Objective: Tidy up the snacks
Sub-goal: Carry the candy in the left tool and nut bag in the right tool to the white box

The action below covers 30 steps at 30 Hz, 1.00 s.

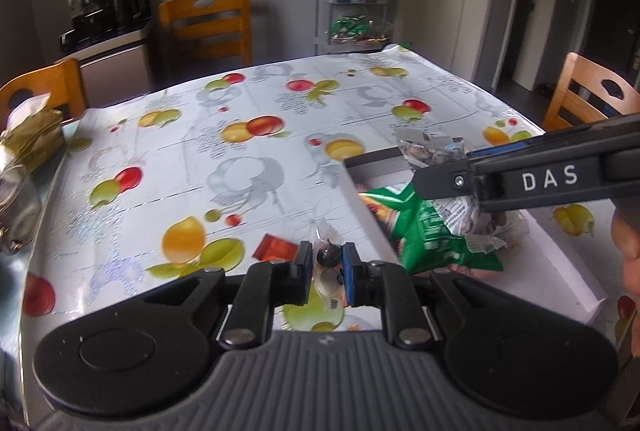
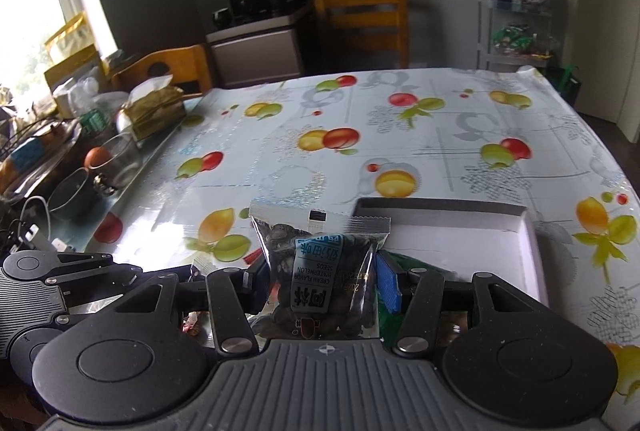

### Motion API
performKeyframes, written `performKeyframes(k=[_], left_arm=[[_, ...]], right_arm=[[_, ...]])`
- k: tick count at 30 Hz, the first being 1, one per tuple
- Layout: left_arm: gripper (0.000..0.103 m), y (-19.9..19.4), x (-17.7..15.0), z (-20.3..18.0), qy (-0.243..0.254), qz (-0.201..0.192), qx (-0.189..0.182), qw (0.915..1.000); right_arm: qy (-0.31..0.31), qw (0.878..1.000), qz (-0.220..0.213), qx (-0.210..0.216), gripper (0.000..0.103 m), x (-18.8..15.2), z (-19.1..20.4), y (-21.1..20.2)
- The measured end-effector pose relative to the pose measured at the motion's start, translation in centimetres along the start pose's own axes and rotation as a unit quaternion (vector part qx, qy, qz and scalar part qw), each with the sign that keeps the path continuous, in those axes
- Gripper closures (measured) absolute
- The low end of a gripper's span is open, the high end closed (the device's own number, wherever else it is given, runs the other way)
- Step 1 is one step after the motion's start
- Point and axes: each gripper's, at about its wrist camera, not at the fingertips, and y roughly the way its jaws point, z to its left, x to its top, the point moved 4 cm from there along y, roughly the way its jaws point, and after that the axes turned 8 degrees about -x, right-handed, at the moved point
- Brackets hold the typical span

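The right gripper [image 2: 320, 279] pinches a packet of watermelon seeds [image 2: 320, 263], long axis upright, its sealed top edge up (label upside down), over the near-left corner of the white box [image 2: 532, 243]. The left gripper [image 1: 327, 263] is pressed together on a small clear-wrapped candy [image 1: 329, 255], beside the box's left wall.

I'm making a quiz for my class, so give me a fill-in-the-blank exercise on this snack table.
1. The right gripper is shut on a packet of watermelon ____.
2. The left gripper pinches a small clear-wrapped ____.
3. The green bag lies inside the white ____.
4. The tablecloth is printed with ____.

Missing words: seeds; candy; box; fruit
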Motion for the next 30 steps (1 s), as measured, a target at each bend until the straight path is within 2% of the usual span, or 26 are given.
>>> performKeyframes(k=[15, 30], left_arm=[[0.091, 1.6, 1.2, -3.7, 0.042, 0.000, -0.048, 0.9980], [0.091, 2.7, 1.9, -6.8, 0.068, -0.002, -0.079, 0.9946]], right_arm=[[0.033, 0.999, -0.003, -0.036, 0.050, -1.0, -3.5, -1.2], [0.056, 0.996, -0.007, -0.064, 0.050, -1.9, -6.2, -2.4]])
